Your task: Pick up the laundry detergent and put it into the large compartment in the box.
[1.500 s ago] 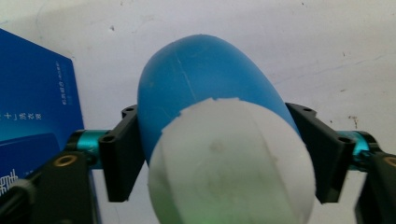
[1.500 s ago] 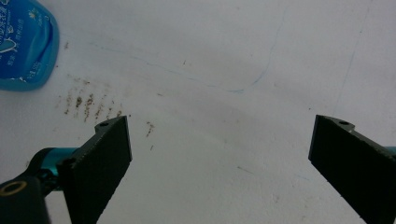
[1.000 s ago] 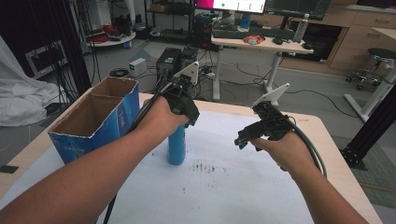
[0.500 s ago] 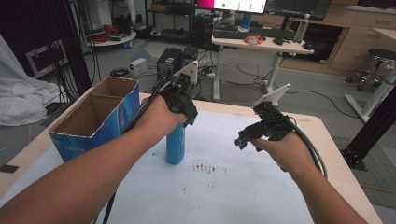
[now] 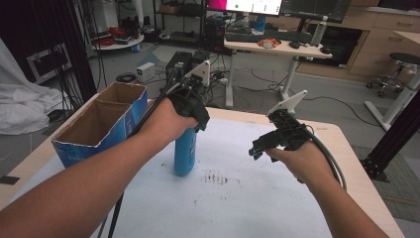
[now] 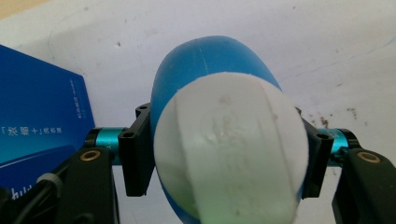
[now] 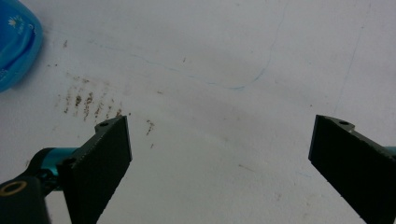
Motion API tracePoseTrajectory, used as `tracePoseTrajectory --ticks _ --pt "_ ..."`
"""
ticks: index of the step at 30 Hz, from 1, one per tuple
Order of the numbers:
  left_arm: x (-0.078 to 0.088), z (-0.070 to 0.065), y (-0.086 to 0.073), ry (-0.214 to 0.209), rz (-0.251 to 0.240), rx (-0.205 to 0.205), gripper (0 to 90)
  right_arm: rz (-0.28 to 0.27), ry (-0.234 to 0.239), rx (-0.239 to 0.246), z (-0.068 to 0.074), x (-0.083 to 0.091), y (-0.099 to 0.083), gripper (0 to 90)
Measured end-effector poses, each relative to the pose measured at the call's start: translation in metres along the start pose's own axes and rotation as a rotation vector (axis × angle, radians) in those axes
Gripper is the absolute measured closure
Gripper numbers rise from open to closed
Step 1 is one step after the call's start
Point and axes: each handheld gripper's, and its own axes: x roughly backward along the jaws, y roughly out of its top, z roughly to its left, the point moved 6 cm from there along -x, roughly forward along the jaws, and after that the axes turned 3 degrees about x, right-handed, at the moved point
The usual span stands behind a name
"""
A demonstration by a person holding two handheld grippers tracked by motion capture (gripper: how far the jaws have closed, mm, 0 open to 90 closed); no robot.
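Note:
A blue bottle (image 5: 185,151) with a white cap stands upright on the white table (image 5: 237,198), just right of a blue cardboard box (image 5: 99,124). My left gripper (image 5: 190,116) comes down on its top and is shut on it. In the left gripper view the white cap (image 6: 229,149) sits between the two black jaws, which press on the bottle's blue body (image 6: 205,60). My right gripper (image 5: 257,148) hovers above the table to the right of the bottle, open. Its view shows the jaws wide apart over bare table, with the bottle (image 7: 14,46) at the upper left corner.
The open-topped box stands at the table's left edge; its side (image 6: 37,121) lies close beside my left jaw. A patch of dark smudges (image 5: 215,177) marks the table near the bottle. Desks, monitors and cables stand beyond the far edge.
The left gripper and the bottle have barely moved, shifting slightly toward me. The right gripper holds its place, open.

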Motion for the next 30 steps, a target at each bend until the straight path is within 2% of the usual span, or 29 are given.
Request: tracePoseTrajectory --ticks 3,4,7,8,13,17,24,25,30 --pt "0.016 -0.002 0.006 0.007 -0.03 -0.023 35.9 -0.001 0.0 -0.001 0.001 0.001 0.0 5.0" --pt "0.016 -0.002 0.006 0.007 -0.03 -0.023 36.0 -0.001 0.0 -0.001 0.001 0.001 0.0 5.0" --pt "0.034 -0.002 0.014 -0.008 -0.054 -0.03 36.0 -0.001 0.0 -0.005 0.0 0.001 0.0 5.1" --pt "0.034 -0.002 0.014 -0.008 -0.054 -0.03 36.1 -0.001 0.0 -0.005 0.0 0.001 0.0 5.1" --pt "0.056 -0.004 0.024 -0.005 -0.074 -0.063 36.2 0.0 0.001 -0.004 0.0 0.002 -0.001 5.1" --pt "0.067 -0.002 0.028 -0.019 -0.088 -0.064 36.3 0.001 0.0 -0.006 -0.001 0.002 -0.001 5.0" --pt "0.09 0.008 0.032 -0.035 -0.115 -0.078 36.4 -0.003 0.001 -0.005 -0.001 0.003 -0.001 5.0" --pt "0.097 0.012 0.033 -0.035 -0.123 -0.089 36.5 -0.001 0.001 -0.006 -0.001 0.003 -0.001 5.0" --pt "0.112 0.023 0.033 -0.034 -0.135 -0.1 36.6 0.0 0.0 -0.008 0.0 0.002 -0.001 5.0"
